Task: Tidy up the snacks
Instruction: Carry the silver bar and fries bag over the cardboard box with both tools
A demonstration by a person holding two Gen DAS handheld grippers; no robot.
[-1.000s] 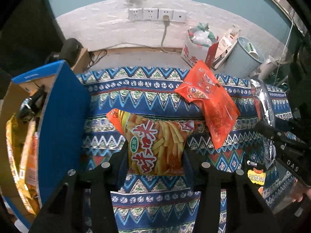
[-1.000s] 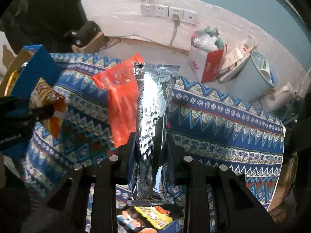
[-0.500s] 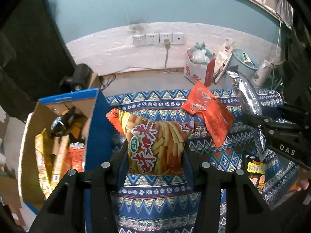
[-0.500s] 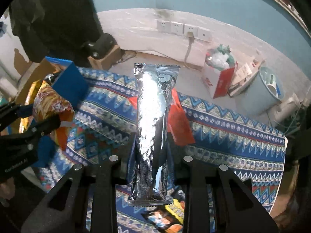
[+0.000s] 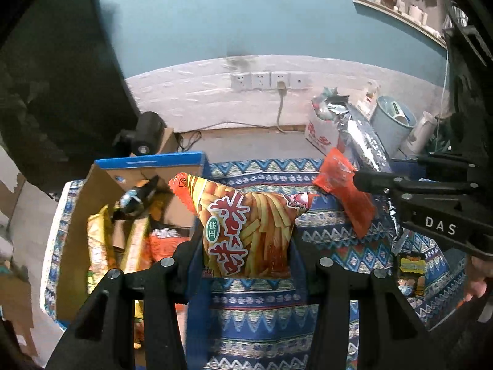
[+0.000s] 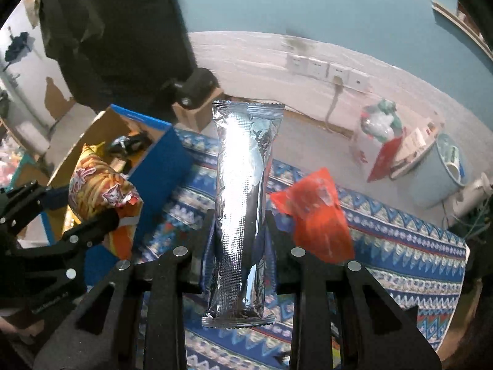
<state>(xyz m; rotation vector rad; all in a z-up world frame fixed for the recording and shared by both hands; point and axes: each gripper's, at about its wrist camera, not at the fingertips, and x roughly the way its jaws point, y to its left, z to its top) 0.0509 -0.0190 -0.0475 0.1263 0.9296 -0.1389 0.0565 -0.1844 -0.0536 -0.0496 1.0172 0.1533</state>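
since both are held clear above the patterned cloth [image 5: 255, 317], left gripper [image 5: 246, 246] pinches fries bag [image 5: 246, 231], right gripper [image 6: 238, 234] clamps silver pack [image 6: 242, 197]; likely bound for box [image 5: 148, 166] alongside.

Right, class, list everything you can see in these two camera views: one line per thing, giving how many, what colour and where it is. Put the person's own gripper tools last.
fries snack bag: 1, orange-yellow with red characters, held above the cloth beside the box.
silver packet: 1, silver foil, long, held upright over the cloth.
red pouch: 1, red-orange, lying on the cloth.
cardboard box: 1, blue outside and brown inside, at the cloth's left end, snack packs inside.
patterned cloth: 1, blue zigzag, covering the surface.
wall sockets: a row of 4, white, on the far wall.
bucket: 1, pale blue, on the floor at right.
left gripper: 1, black, clamped on the fries snack bag.
right gripper: 1, black, clamped on the silver packet.
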